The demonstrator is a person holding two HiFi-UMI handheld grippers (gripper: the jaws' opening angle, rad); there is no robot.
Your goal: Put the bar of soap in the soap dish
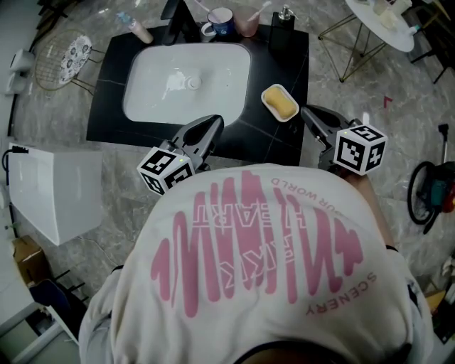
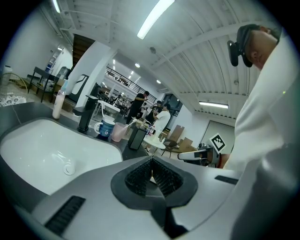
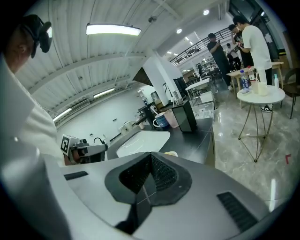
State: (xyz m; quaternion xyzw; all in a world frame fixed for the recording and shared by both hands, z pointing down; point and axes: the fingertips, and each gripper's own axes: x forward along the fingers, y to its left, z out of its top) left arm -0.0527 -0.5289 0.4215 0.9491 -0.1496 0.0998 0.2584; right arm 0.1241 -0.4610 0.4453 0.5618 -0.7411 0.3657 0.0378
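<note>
A yellow bar of soap (image 1: pixel 280 104) lies in a small pale soap dish (image 1: pixel 268 92) on the black counter (image 1: pixel 114 85), to the right of the white sink (image 1: pixel 153 92). My right gripper (image 1: pixel 306 111) is shut with nothing in it, its tip just right of the dish at the counter's front corner. In the right gripper view the closed jaws (image 3: pixel 151 155) hide most of the dish (image 3: pixel 171 153). My left gripper (image 1: pixel 215 122) hovers over the counter's front edge below the sink. Its pads (image 2: pixel 140 176) meet at the tip with nothing between them.
A blue mug (image 1: pixel 220 23), a pink cup (image 1: pixel 247 21), a black dispenser (image 1: pixel 283 28) and a bottle (image 1: pixel 138 30) line the counter's back edge. A round white table (image 1: pixel 384 21) stands at the far right. A white box (image 1: pixel 57 192) sits on the floor at left.
</note>
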